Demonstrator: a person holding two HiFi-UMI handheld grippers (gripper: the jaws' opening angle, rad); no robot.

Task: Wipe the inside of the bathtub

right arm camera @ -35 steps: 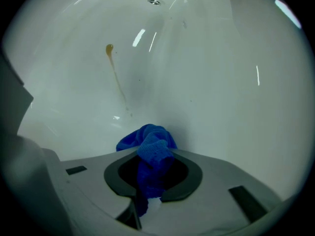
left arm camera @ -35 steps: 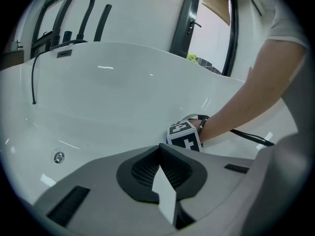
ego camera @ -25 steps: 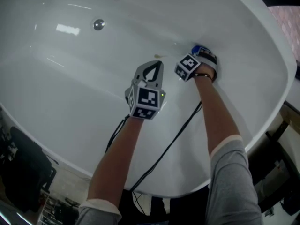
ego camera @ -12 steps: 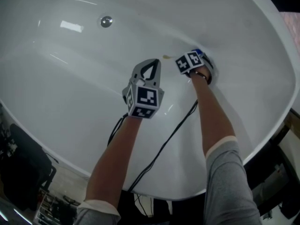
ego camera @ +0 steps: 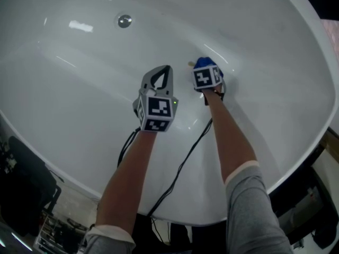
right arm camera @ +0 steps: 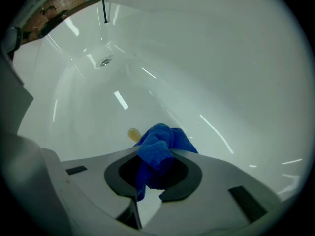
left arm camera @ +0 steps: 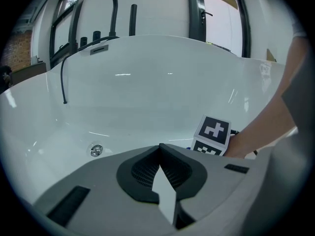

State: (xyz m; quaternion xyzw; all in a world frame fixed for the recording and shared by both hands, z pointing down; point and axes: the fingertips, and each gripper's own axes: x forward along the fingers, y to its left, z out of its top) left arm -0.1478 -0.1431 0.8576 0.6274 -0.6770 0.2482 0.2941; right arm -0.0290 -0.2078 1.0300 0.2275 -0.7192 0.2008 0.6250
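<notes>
The white bathtub (ego camera: 63,94) fills the head view. My right gripper (ego camera: 205,67) is shut on a blue cloth (right arm camera: 160,149), which presses against the tub's inner wall. A small yellowish stain (right arm camera: 134,134) lies on the tub surface just left of the cloth (ego camera: 204,63); it also shows as the stain (ego camera: 190,64) in the head view. My left gripper (ego camera: 161,78) hovers over the tub floor, left of the right one, with its jaws shut on nothing. In the left gripper view the left gripper (left arm camera: 160,149) points toward the far wall, with the right gripper's marker cube (left arm camera: 214,134) ahead on the right.
The metal drain (ego camera: 124,20) sits in the tub floor beyond both grippers, seen too as the drain (left arm camera: 96,150) and the drain (right arm camera: 105,62). Black cables (ego camera: 180,168) trail from the grippers over the near rim. A dark faucet pipe (left arm camera: 114,9) rises behind the far rim.
My right gripper has slid left along the tub wall with the cloth, ending close beside the stain. The left gripper has barely moved.
</notes>
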